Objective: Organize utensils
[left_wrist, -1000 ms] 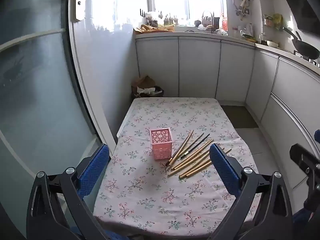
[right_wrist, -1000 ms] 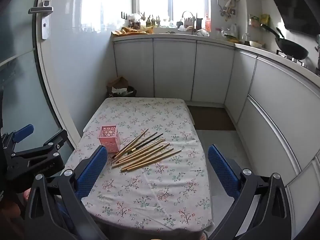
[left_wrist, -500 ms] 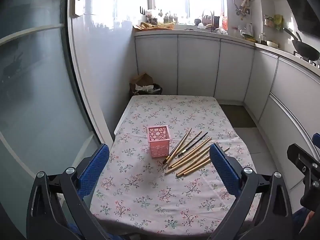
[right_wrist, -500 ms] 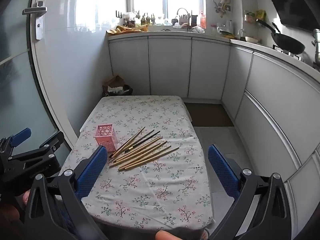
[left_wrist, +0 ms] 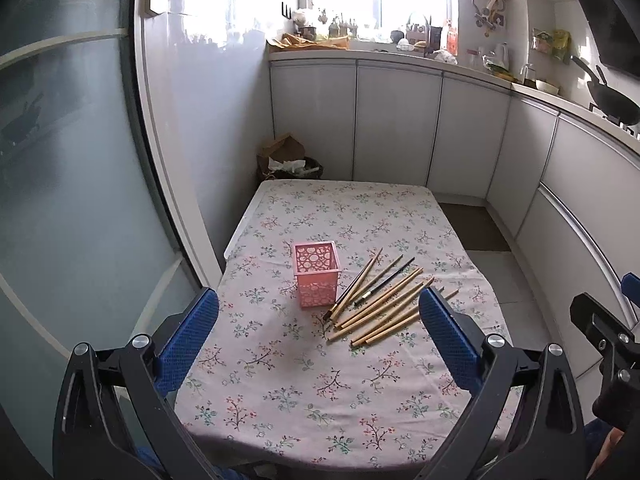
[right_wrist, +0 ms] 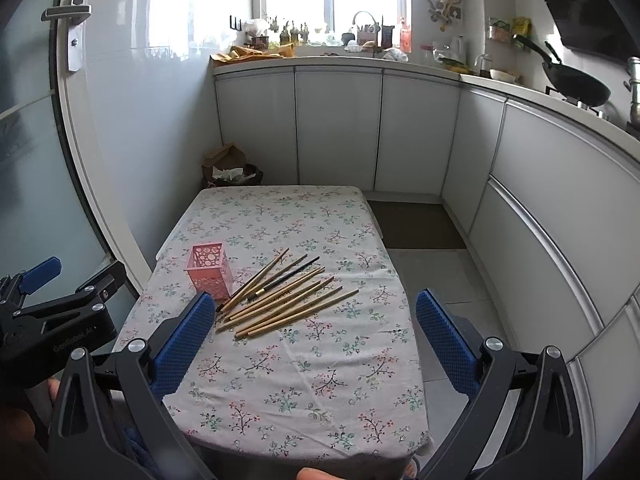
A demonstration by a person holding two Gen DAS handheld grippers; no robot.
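Now | both grippers, left (left_wrist: 318,330) and right (right_wrist: 312,326), wide open, empty, above near desk (right_wrist: 304,392) edge | holder (left_wrist: 317,278) upright left of sticks (left_wrist: 378,300) | suggest: pinch one outer stick mid-shaft, lift, tip upright over holder.

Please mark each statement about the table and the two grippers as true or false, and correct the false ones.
1. The pink holder stands upright on the floral tablecloth. True.
2. The brushes are already inside the holder. False: they lie loose on the cloth beside it, and the holder looks empty.
3. Both the left gripper and the right gripper are open. True.
4. The right gripper holds one brush. False: nothing is between its fingers.
5. All brushes have light wooden handles. False: at least one dark-handled brush lies among them.
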